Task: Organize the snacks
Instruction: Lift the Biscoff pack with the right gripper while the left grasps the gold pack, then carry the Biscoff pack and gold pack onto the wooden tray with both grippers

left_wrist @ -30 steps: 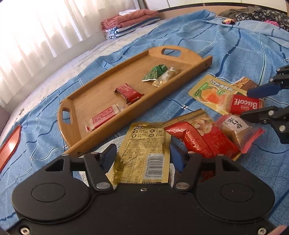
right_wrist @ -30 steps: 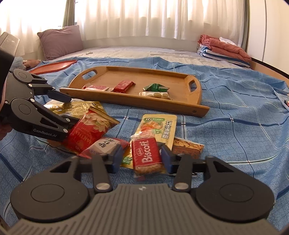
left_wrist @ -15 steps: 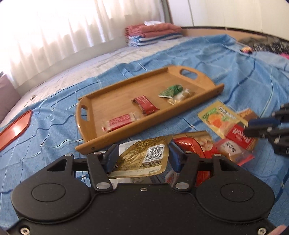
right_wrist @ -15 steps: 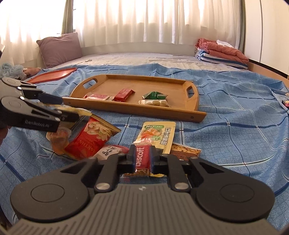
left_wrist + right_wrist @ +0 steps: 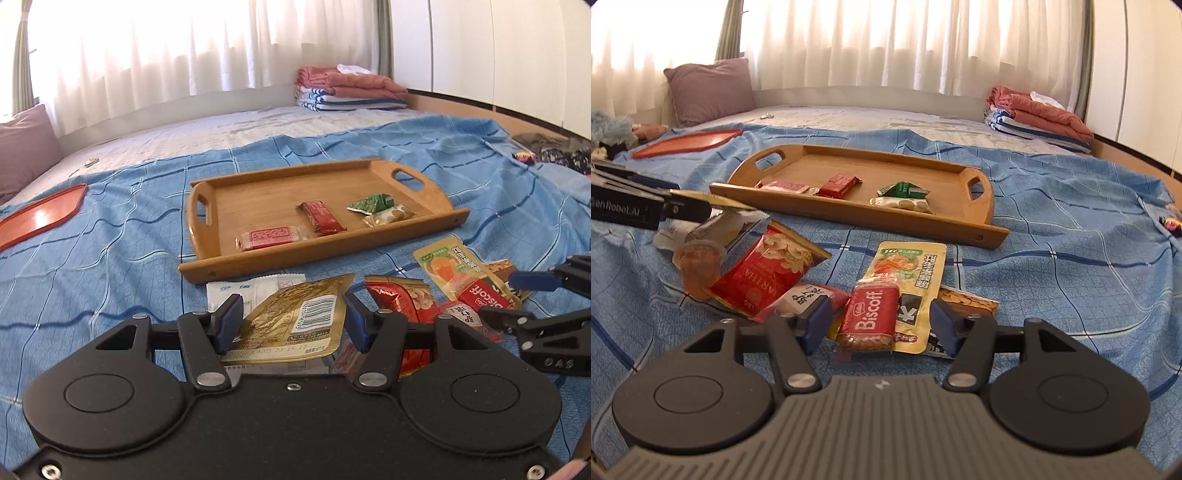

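Releasing the Biscoff pack (image 5: pixel 870 319): the right tongs (image 5: pixel 881 320), pressed onto it half a second ago, now stand spread, so that snack lies back on the pile on the bed (image 5: pixel 110 258), not yet organized.
Left tongs (image 5: pixel 291 325) pinch the gold packet (image 5: pixel 291 312) by its side edges and hold it just short of the wooden tray (image 5: pixel 314 254), which contains four snacks: a pink wafer pack (image 5: pixel 269 236), a red bar (image 5: pixel 321 218), a green packet (image 5: pixel 371 203) and a pale packet (image 5: pixel 388 216).
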The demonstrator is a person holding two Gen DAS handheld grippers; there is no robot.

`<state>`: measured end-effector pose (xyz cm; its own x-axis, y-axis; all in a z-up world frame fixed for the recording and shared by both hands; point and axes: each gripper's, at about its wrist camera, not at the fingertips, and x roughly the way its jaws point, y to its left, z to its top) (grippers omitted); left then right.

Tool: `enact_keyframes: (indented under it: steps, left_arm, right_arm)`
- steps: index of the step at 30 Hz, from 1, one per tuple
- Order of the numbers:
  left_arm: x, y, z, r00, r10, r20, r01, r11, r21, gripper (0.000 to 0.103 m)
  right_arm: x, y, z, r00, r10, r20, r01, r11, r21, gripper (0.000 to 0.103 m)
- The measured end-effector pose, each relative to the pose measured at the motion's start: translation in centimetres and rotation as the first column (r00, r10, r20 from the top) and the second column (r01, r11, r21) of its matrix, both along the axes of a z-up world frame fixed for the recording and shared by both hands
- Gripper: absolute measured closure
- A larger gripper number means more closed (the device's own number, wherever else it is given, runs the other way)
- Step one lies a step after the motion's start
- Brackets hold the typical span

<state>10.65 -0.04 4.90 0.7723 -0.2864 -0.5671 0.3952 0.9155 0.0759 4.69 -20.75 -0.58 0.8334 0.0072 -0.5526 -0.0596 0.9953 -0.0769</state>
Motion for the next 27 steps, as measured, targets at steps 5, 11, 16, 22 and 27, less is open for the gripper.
enact_keyframes:
  steps: [5,11,16,22,27]
  left_arm:
    - [-0.4,0.4,0.1,1.000,0.023,-0.007,-0.023,0.999,-0.035,0.047]
    - [-0.4,0.8,0.8,0.999,0.055,-0.001,-0.055,0.995,-0.086,0.047]
    - [-0.2,1.3,1.4,0.997,0.083,0.004,-0.082,0.990,-0.117,0.047]
    - [1.8,1.6,2.7,0.992,0.127,-0.014,-0.128,0.979,-0.160,0.047]
    - [4.6,1.6,5.4,0.986,0.164,0.000,-0.161,0.966,-0.204,0.047]
  right_arm:
    - [0.4,1.6,-1.3,0.999,0.032,-0.015,-0.033,0.992,-0.120,0.053]
    - [0.4,1.1,-0.2,1.000,0.005,-0.003,-0.005,1.000,-0.005,0.064]
    - [-0.1,0.3,1.1,1.000,-0.012,0.027,0.010,0.999,0.048,0.064]
    - [1.1,-1.4,3.4,0.998,-0.046,0.049,0.039,0.991,0.126,0.064]
    - [3.5,-3.0,5.6,0.996,-0.075,0.053,0.065,0.982,0.177,0.064]
